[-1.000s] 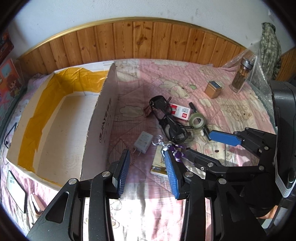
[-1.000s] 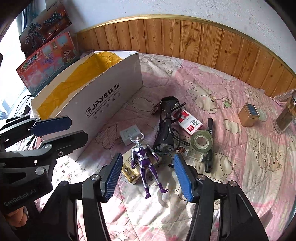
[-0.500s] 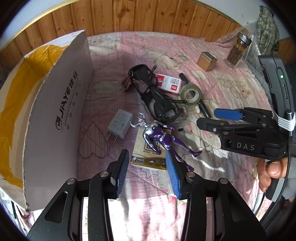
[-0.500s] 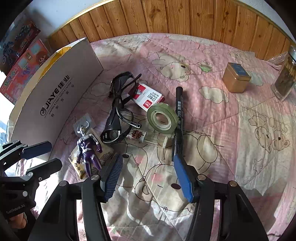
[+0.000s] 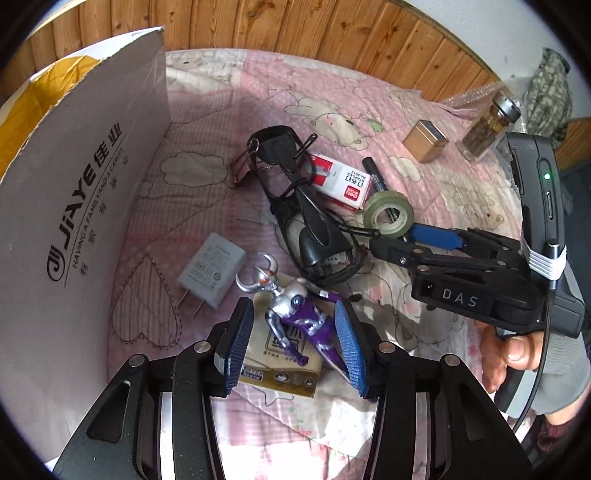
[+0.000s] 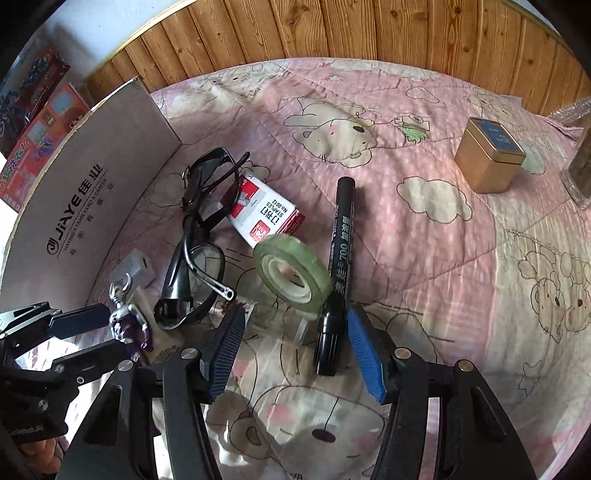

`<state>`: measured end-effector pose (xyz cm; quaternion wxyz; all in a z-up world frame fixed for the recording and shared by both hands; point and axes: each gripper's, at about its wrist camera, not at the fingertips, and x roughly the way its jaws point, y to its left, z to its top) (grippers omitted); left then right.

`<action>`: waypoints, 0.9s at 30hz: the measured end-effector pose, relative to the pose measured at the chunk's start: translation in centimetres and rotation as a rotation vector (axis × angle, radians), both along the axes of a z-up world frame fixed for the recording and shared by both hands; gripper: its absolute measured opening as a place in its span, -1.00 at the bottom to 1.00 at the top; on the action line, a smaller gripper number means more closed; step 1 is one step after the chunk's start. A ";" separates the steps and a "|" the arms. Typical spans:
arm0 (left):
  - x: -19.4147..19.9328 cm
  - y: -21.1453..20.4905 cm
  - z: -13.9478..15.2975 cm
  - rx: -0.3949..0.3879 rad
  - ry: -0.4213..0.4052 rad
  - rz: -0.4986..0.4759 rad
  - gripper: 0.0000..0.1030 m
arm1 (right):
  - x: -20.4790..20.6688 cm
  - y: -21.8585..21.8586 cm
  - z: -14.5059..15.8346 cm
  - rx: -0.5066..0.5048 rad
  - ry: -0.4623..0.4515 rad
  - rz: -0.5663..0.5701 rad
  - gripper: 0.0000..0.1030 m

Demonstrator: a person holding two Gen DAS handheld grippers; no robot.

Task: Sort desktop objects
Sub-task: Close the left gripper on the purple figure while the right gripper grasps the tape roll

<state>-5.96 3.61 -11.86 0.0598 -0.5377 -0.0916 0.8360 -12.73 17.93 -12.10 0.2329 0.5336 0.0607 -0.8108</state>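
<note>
My left gripper (image 5: 293, 338) is open, its blue pads either side of a purple and silver toy figure (image 5: 295, 314) that lies on a gold packet (image 5: 280, 369). My right gripper (image 6: 295, 343) is open, low over the pink quilt, with the butt end of a black marker (image 6: 338, 273) and a green tape roll (image 6: 291, 273) between and just ahead of its pads. The right gripper also shows in the left wrist view (image 5: 417, 240). Black glasses (image 5: 306, 218), a staples box (image 5: 340, 181) and a grey charger (image 5: 212, 273) lie nearby.
A large cardboard box (image 5: 74, 206) with yellow tape stands at the left. A gold tin (image 6: 487, 155) and a glass jar (image 5: 487, 125) stand at the far right. Wooden panelling (image 6: 369, 33) backs the quilt. Toy boxes (image 6: 33, 125) stand beyond the cardboard box.
Both grippers have moved down and forward. The left one now straddles the toy figure; the right one has closed in on the marker and tape roll.
</note>
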 end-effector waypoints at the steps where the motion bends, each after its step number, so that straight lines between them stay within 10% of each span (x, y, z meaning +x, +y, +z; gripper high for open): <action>1: -0.3 0.0 -0.3 -0.006 -0.003 0.008 -0.04 | -0.2 -0.2 -0.2 0.012 0.008 -0.001 0.20; 5: -1.4 -0.1 -1.4 0.021 0.000 0.033 0.05 | -0.4 -0.9 -0.5 0.005 0.063 0.008 0.29; 8: -1.3 -0.2 -1.3 0.013 0.044 0.030 -0.08 | -0.8 -1.0 -0.3 -0.011 0.057 0.008 -0.50; 12: -1.4 -0.6 -1.0 0.028 0.068 0.015 -0.47 | -0.9 0.3 0.4 -0.061 0.005 -0.031 -0.52; 27: -0.5 -0.6 3.6 0.072 0.167 -0.015 -0.55 | -0.4 2.5 1.5 -0.169 -0.106 -0.057 -0.52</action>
